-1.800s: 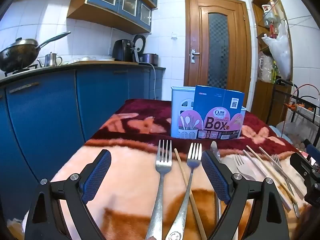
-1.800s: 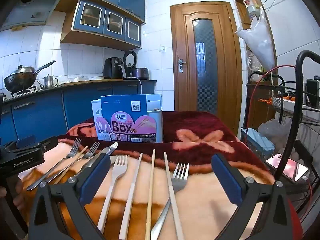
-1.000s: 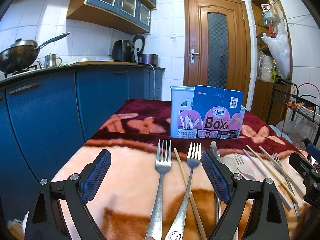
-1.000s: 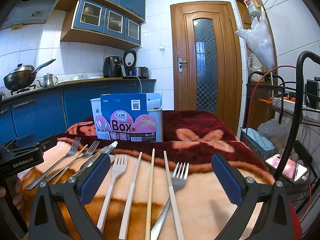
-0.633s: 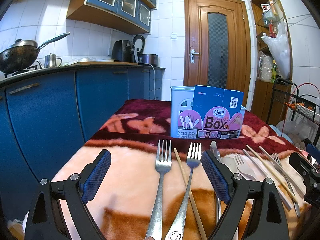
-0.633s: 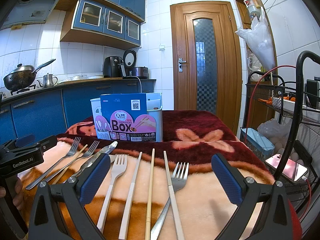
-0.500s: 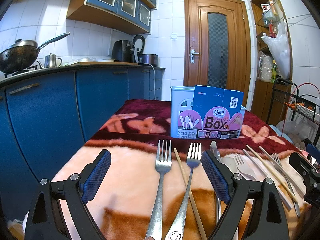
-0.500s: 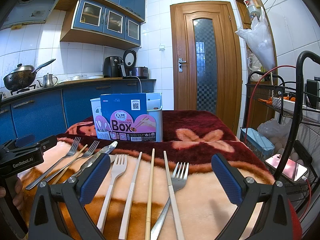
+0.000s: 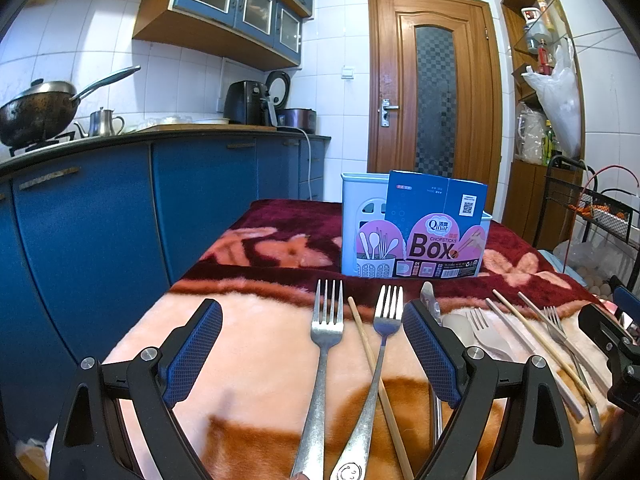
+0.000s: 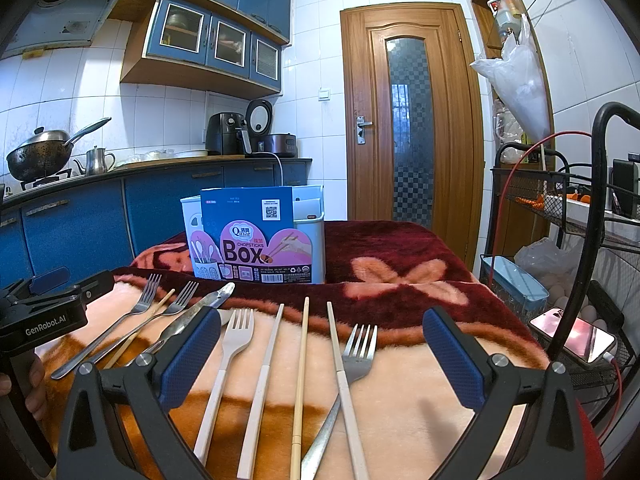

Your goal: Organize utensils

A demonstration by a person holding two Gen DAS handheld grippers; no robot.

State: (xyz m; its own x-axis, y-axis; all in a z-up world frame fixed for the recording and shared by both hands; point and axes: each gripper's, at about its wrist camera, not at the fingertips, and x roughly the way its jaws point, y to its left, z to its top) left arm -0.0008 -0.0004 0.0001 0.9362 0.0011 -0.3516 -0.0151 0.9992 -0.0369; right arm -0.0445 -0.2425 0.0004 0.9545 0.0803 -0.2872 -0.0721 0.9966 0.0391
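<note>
Utensils lie in a row on a plush blanket. In the left wrist view, two steel forks and a wooden chopstick lie between the fingers of my open left gripper; a steel knife shows just past its right finger. In the right wrist view, my open right gripper frames a cream fork, cream chopsticks, a wooden chopstick and a steel fork. A light-blue utensil holder with a "Box" card stands behind them.
Blue cabinets with a wok run along the left. A wooden door is at the back. A wire rack and a phone sit close on the right. A hand holds the left gripper.
</note>
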